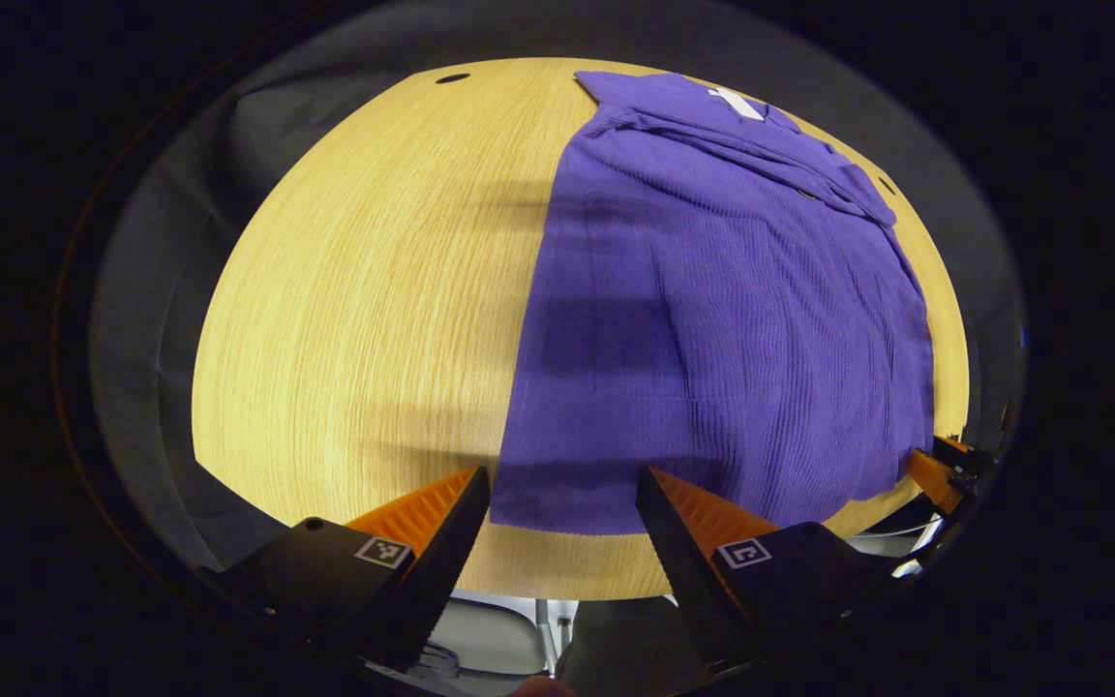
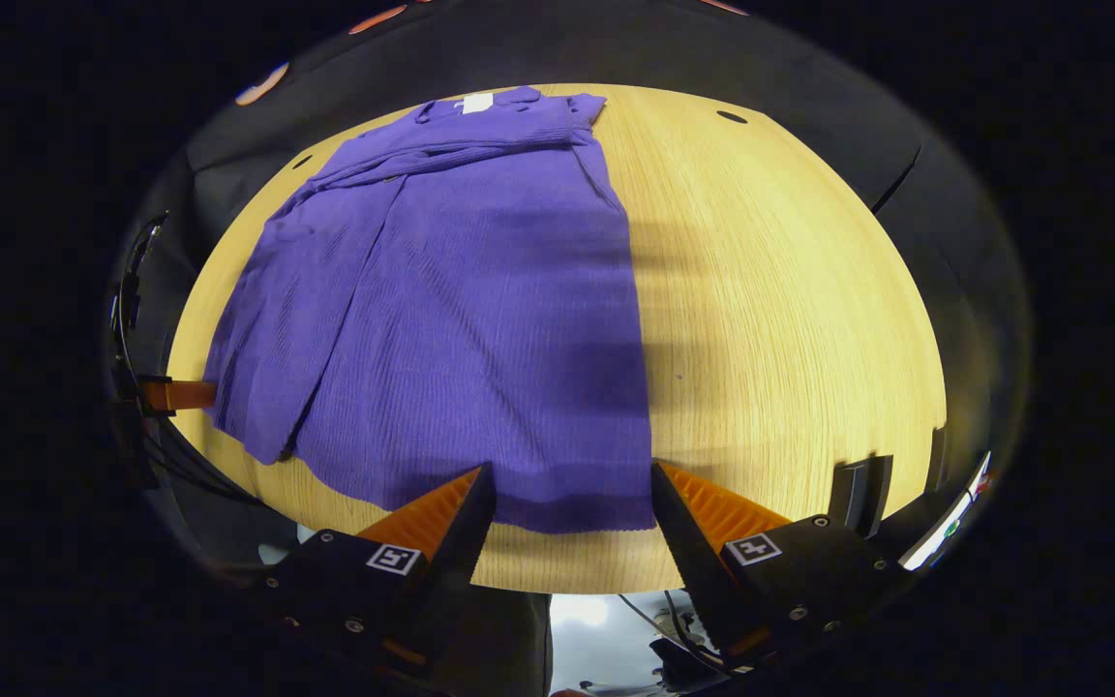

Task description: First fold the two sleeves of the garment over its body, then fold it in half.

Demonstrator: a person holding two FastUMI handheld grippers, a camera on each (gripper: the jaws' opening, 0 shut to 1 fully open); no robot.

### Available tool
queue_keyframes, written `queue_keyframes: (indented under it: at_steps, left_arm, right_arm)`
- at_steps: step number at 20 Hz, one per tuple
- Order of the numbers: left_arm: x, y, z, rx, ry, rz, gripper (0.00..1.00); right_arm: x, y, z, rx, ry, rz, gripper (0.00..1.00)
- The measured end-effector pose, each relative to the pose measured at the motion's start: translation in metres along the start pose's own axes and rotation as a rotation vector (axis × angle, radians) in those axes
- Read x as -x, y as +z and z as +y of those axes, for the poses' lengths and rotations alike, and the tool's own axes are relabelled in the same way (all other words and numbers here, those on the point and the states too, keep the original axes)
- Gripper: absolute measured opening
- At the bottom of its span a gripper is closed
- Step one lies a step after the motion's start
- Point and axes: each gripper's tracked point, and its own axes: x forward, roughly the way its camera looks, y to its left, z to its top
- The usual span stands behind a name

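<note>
A purple ribbed garment (image 1: 722, 310) lies flat on the round wooden table (image 1: 364, 290), collar with a white tag (image 1: 737, 102) at the far end and both sleeves folded across its chest. My left gripper (image 1: 562, 489) is open, its fingers apart above the near left corner of the hem, with nothing held. In the right gripper view the garment (image 2: 461, 319) spreads left of centre. My right gripper (image 2: 572, 484) is open too, hovering above the near right corner of the hem. The right gripper (image 1: 940, 469) also appears at the garment's far corner in the left gripper view.
Bare tabletop (image 2: 790, 319) spreads to the right of the garment in the right gripper view. Small dark holes (image 1: 452, 77) mark the table's far rim. Cables (image 2: 132, 290) hang beyond the left edge. The near table edge lies just beneath both grippers.
</note>
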Motion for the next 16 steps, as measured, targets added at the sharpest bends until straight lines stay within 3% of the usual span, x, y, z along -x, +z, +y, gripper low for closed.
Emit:
queue_keyframes:
  at_steps: [3,4,5,7,9,12,16]
  left_arm:
    - [-0.001,-0.001,-0.007,-0.006,-0.008,0.047,0.96]
    - [0.0,0.001,-0.011,0.003,-0.016,0.059,0.94]
    - [-0.002,0.0,-0.017,0.012,-0.033,0.07,0.75]
    - [-0.002,0.0,-0.027,0.012,-0.052,0.085,0.39]
    - [-0.001,0.003,-0.031,-0.013,-0.053,0.087,0.19]
    - [-0.001,0.005,-0.035,-0.061,-0.072,0.085,0.12]
    - [0.011,0.012,-0.037,-0.061,-0.122,0.075,0.06]
  right_arm:
    - [-0.001,0.0,0.006,0.015,0.014,0.022,0.93]
    - [0.001,0.0,0.007,0.018,0.014,0.03,0.72]
    - [-0.001,-0.002,0.008,0.017,0.021,0.039,0.77]
    - [-0.002,0.002,0.014,-0.005,0.047,0.037,0.43]
    - [-0.001,0.003,0.015,-0.033,0.065,0.05,0.28]
    - [-0.003,0.008,0.018,-0.084,0.095,0.073,0.11]
    - [0.007,0.022,0.024,-0.141,0.148,0.052,0.07]
